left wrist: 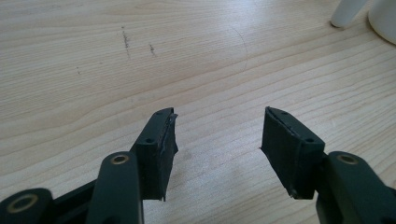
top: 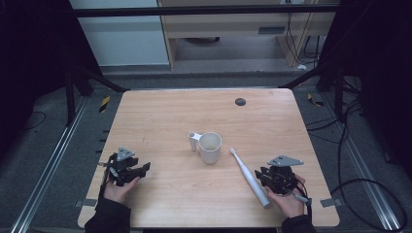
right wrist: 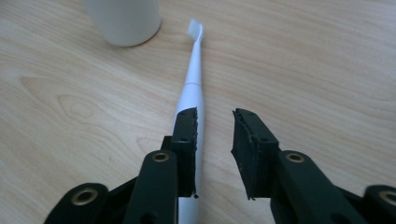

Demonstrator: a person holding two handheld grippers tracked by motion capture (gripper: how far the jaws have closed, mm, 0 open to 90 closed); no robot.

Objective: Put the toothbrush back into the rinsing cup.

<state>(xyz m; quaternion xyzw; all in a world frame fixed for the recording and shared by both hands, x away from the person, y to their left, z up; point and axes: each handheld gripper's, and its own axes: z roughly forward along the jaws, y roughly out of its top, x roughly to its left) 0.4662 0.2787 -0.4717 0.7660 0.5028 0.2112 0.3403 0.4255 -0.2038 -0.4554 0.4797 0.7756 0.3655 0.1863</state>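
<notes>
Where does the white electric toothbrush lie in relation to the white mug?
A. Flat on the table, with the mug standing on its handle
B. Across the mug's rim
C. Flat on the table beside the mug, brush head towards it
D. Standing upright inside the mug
C: the toothbrush lies flat on the wooden table, its brush head nearest the mug and clear of it.

the toothbrush (right wrist: 192, 70) handle's lower end is hidden behind the right gripper's fingers (right wrist: 187, 140).
</notes>
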